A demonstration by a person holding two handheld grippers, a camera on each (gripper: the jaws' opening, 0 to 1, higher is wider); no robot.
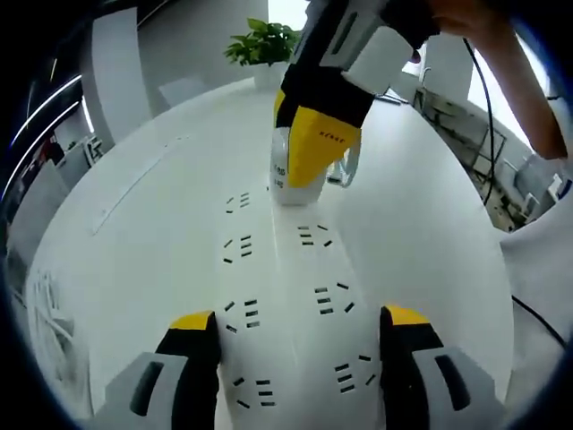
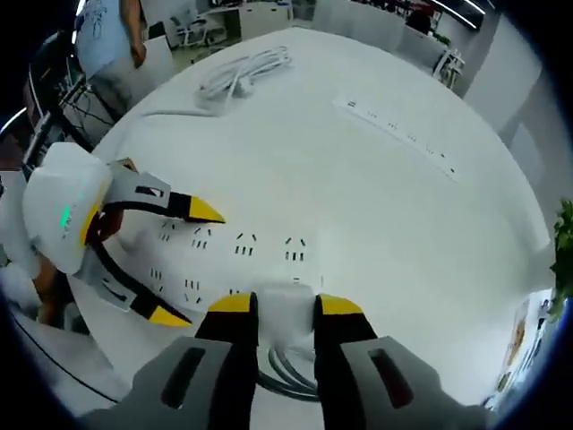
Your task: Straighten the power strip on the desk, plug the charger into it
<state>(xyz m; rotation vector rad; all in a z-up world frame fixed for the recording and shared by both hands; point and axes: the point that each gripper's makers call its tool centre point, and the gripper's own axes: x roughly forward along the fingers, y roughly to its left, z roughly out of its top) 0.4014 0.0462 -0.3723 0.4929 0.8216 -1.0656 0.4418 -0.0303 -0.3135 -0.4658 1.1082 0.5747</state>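
A white power strip (image 1: 286, 296) with two rows of sockets runs away from me along the white desk (image 1: 161, 179). My left gripper (image 1: 300, 319) is open, one jaw on either side of the strip's near end. At the far end my right gripper (image 1: 309, 175) comes down from above, shut on a white charger (image 1: 281, 179) that stands on the strip. In the right gripper view the charger (image 2: 288, 296) sits between my right gripper's (image 2: 286, 306) yellow tips, above the power strip (image 2: 242, 246). The left gripper (image 2: 192, 265) straddles the strip there. The charger's prongs are hidden.
A coiled white cable (image 2: 242, 72) lies far across the desk, and a long thin strip (image 2: 403, 134) lies to the right. A grey cable (image 2: 286, 372) loops below my right jaws. A person (image 2: 107, 36) stands past the desk. A potted plant (image 1: 264, 45) is at the far edge.
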